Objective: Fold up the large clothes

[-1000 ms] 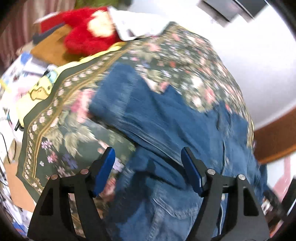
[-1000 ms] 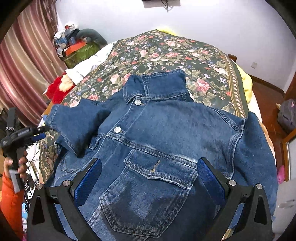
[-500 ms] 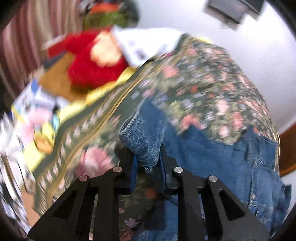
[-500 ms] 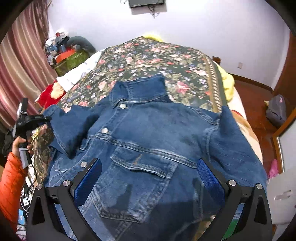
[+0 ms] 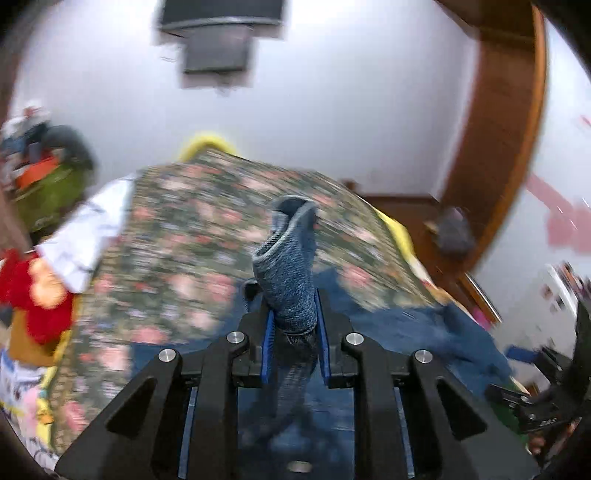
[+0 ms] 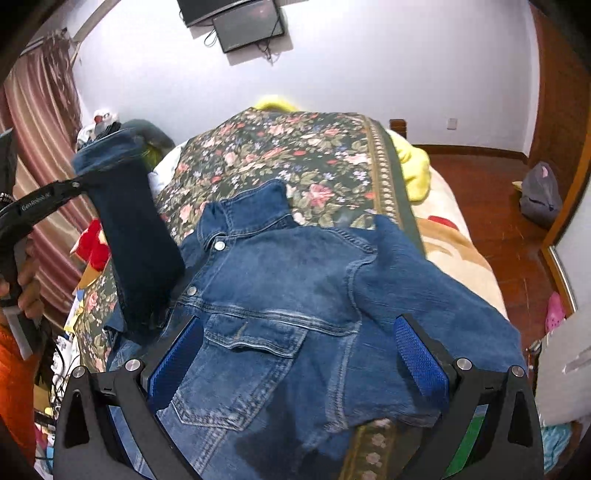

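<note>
A blue denim jacket [image 6: 295, 295] lies front-up on the floral bedspread [image 6: 295, 155], collar toward the far wall. My left gripper [image 5: 294, 325] is shut on the jacket's sleeve [image 5: 290, 266] near its cuff, and the cuff stands up above the pads. In the right wrist view the same sleeve [image 6: 133, 229] is lifted high at the left, held by the left gripper [image 6: 79, 181]. My right gripper [image 6: 299, 354] is open and empty, hovering over the jacket's chest pocket [image 6: 240, 365]. The other sleeve [image 6: 424, 295] lies across the right side.
A red plush toy [image 6: 92, 243] and white cloth [image 5: 88, 236] lie at the bed's left edge. A yellow blanket [image 6: 410, 162] sits at the far right. A wall screen [image 6: 243, 26] hangs above. Wooden floor [image 6: 487, 206] with a grey bag [image 6: 541, 195] is at the right.
My left gripper closed on the sleeve's cuff end and lifted it up off the bed, swinging toward the jacket. My right gripper stayed open, moving slightly closer over the jacket.
</note>
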Demonstrator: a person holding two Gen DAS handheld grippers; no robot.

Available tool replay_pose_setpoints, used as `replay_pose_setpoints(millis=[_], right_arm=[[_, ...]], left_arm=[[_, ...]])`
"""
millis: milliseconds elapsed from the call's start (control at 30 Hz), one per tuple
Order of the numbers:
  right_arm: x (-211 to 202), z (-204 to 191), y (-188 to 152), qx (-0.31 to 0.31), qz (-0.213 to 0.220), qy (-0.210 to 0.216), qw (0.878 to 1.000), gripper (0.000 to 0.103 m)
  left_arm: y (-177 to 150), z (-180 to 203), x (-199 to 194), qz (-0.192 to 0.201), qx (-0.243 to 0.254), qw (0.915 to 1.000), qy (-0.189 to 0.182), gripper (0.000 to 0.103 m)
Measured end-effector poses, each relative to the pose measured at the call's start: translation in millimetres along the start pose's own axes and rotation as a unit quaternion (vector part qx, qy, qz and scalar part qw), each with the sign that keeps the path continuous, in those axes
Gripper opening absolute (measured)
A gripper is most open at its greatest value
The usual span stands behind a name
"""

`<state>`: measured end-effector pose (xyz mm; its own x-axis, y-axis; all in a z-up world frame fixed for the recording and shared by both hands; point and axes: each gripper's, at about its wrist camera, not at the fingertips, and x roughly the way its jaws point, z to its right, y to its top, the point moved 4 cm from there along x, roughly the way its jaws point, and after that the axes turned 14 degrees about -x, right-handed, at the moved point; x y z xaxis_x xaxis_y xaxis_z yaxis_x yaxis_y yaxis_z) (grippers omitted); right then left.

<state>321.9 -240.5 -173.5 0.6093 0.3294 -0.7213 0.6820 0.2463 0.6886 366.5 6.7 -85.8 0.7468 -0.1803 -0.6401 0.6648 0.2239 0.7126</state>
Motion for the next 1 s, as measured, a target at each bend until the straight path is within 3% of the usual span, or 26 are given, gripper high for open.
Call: replay_pose_setpoints(millis=[133, 300, 400, 533, 600, 700, 767, 833, 900, 1000], right_arm=[[-15, 16, -10, 0.017, 0.008, -0.007, 1.0, 0.102], [-24, 38, -24, 0.037, 0.002, -0.018, 0.999, 0.103], [-22, 44, -29, 0.046, -0.006, -0.018, 0.999, 0.103], [-17, 38, -24, 0.042, -0.009, -0.013, 0.999, 0.103], [-13, 31, -18, 0.033, -0.007, -0.01, 0.999, 0.103], [-3, 15, -4, 0.016, -0.005, -0.005, 1.0, 0.103], [5, 3, 4, 0.004, -0.007, -0.001, 1.0, 0.103], [17, -13, 12, -0.014, -0.013, 0.003, 1.0, 0.103], [31, -28, 19, -0.031, -0.022, 0.005, 0.999, 0.103], [58, -50, 23, -0.052, -0.048, 0.006, 0.997, 0.103]], left_arm=[[-47, 50, 50, -0.077, 0.056, 0.9954, -0.009, 0.02], [-114, 70, 96, -0.187, 0.08, 0.979, -0.018, 0.022], [-131, 74, 96, -0.22, 0.079, 0.972, -0.022, 0.029], [-121, 70, 70, -0.209, 0.081, 0.9738, -0.038, 0.048], [-98, 55, 49, -0.16, 0.062, 0.9846, -0.035, 0.065], [-77, 21, 25, -0.098, 0.032, 0.9946, -0.011, 0.078], [-68, -14, 15, -0.075, 0.019, 0.9969, 0.014, 0.081], [-66, -54, 14, -0.069, 0.005, 0.9956, 0.063, 0.081], [-70, -99, 17, -0.077, -0.01, 0.9896, 0.121, 0.081], [-86, -151, 22, -0.096, -0.039, 0.9819, 0.159, 0.081]])
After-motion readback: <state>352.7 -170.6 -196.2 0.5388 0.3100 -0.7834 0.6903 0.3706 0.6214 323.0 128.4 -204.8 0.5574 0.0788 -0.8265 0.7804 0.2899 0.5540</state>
